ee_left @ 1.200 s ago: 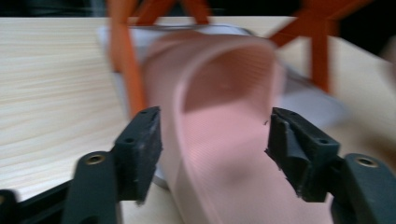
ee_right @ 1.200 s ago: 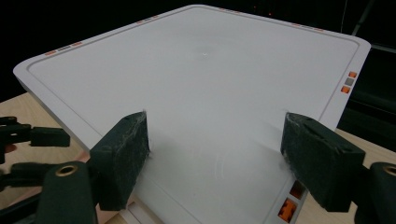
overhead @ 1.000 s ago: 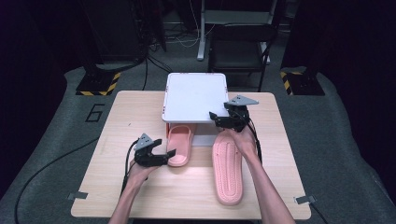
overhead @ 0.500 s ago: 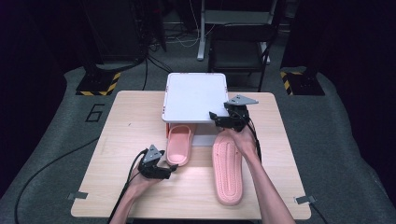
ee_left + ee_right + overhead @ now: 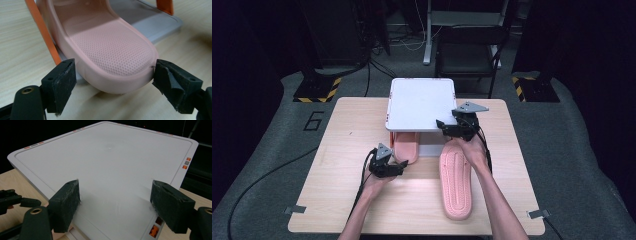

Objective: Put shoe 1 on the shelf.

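Observation:
A pink slipper (image 5: pixel 406 147) lies sole down, its toe end tucked under a white shelf (image 5: pixel 419 102) on orange legs (image 5: pixel 42 32). My left gripper (image 5: pixel 398 166) is open at its heel (image 5: pixel 107 45), one jaw at each side of the rounded end, neither visibly pressing on it. A second pink slipper (image 5: pixel 455 180) lies sole up on the table to the right. My right gripper (image 5: pixel 443 126) is open over the near right corner of the shelf's white top (image 5: pixel 107 157), with nothing between its jaws.
The shelf stands on a grey base plate (image 5: pixel 150 25) at the back middle of the wooden table (image 5: pixel 337 165). A dark chair (image 5: pixel 467 55) and stands are behind the table, and cables trail off its front left.
My left gripper swung from the slipper's left side to its heel. The slipper now sits a little deeper under the shelf. The right gripper and the upturned slipper stayed put.

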Motion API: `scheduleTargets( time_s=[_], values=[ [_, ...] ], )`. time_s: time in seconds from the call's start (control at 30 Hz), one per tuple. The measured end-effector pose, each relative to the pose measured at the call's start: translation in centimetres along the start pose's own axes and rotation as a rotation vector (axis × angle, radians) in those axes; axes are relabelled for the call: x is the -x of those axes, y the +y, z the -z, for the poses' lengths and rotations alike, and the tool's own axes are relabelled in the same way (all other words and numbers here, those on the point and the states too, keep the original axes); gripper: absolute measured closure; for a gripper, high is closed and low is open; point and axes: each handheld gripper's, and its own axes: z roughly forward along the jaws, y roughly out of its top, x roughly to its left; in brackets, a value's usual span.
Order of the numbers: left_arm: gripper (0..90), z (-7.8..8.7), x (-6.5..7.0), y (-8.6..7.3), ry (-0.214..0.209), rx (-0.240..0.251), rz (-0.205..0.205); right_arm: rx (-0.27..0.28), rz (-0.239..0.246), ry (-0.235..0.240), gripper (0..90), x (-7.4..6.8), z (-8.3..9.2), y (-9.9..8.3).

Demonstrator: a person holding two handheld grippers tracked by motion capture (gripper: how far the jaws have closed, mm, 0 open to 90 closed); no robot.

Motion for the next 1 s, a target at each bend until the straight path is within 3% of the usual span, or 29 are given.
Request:
scheduleTargets(
  time_s=[0.13,0.3,0.73,0.77,0.9,0.97,1.0],
  values=[
    [18.8,-0.8,-0.4,0.6,0.020,-0.006,-0.009,0.001,0.001,0.001,23.3,0.0,0.0,0.0],
    [18.8,-1.5,-1.0,0.9,0.039,-0.003,0.022,-0.003,0.004,0.004,23.3,0.1,0.0,0.0],
    [18.7,-2.1,-1.1,1.3,0.037,-0.004,0.022,0.003,0.004,0.003,23.4,0.0,0.0,0.0],
    [18.6,-1.9,-1.0,1.3,0.026,-0.004,0.027,0.010,0.001,0.003,23.2,0.0,0.0,-0.1],
    [18.0,-0.3,-0.4,1.1,-0.020,0.072,0.024,0.034,-0.006,-0.006,22.3,-0.1,0.2,-0.3],
    [16.5,1.1,-0.3,1.0,-0.038,0.107,0.015,0.056,-0.011,-0.016,21.1,-0.1,0.6,-0.6],
    [15.9,2.7,-0.3,1.0,-0.065,0.140,0.006,0.082,-0.031,-0.018,20.4,-0.2,1.1,-0.8]
  ],
)
